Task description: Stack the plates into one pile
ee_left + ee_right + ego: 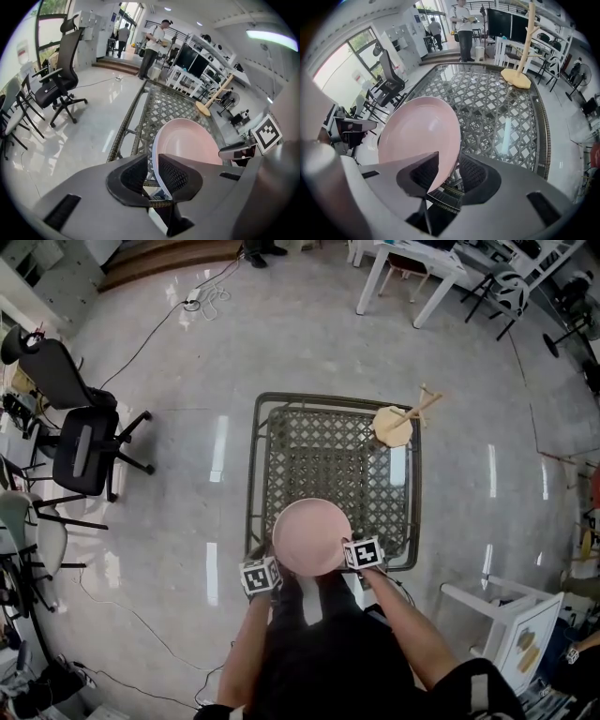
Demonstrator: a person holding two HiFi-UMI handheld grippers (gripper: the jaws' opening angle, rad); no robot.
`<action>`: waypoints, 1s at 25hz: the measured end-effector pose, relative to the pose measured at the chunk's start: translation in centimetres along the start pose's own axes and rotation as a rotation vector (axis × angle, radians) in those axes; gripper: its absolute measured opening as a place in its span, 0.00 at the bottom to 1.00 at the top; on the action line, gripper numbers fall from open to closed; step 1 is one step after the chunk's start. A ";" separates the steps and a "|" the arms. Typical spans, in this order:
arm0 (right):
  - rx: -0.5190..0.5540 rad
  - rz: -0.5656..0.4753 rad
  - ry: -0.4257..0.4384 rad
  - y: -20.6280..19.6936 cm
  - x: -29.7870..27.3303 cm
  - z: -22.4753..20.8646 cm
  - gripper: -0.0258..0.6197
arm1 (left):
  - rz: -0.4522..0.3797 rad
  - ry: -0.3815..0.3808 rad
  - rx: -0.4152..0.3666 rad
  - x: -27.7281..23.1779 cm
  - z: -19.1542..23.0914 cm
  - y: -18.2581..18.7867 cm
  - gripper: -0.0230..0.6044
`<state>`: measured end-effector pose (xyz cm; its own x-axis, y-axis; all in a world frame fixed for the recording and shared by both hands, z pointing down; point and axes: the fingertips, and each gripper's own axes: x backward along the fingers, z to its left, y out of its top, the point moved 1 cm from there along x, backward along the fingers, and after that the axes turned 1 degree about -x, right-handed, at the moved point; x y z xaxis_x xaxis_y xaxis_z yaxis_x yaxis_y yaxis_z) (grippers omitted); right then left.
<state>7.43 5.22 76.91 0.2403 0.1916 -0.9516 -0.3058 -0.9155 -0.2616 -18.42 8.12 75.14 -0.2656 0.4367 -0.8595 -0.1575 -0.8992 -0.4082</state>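
A pink plate (311, 536) rests on the near edge of the glass-topped wicker table (253, 474), just in front of the person. My left gripper (277, 561) is at its left rim and my right gripper (345, 555) at its right rim. In the left gripper view the plate (190, 140) has its rim between the jaws of the left gripper (152, 173), with a gap showing at the left jaw. In the right gripper view the plate (417, 136) has its edge inside the widely spread jaws of the right gripper (447, 171), apart from the right jaw. Whether another plate lies under it I cannot tell.
A wooden peg stand (398, 423) sits at the table's far right corner. Black office chairs (84, 446) stand on the floor to the left, and a white frame (506, 615) to the lower right. People (152, 47) stand far beyond the table.
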 end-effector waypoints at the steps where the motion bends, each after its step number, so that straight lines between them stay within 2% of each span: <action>1: 0.002 -0.004 0.001 0.1 0.3 0.0 0.23 | -0.008 -0.001 -0.002 0.4 -0.2 0.2 0.15; 12: 0.024 -0.187 0.043 4.9 5.3 1.7 0.22 | -0.161 -0.048 -0.060 4.7 -2.9 6.0 0.14; 19: 0.033 -0.387 0.056 9.0 12.3 2.6 0.12 | -0.342 -0.119 -0.134 9.9 -7.5 11.2 0.08; 25: 0.034 -0.562 0.072 11.7 17.8 3.8 0.08 | -0.480 -0.172 -0.171 14.3 -10.6 14.5 0.07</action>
<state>4.59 -0.74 56.26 0.4365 0.6203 -0.6517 -0.1417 -0.6679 -0.7306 -14.47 1.02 53.66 -0.3562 0.7851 -0.5066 -0.1468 -0.5825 -0.7995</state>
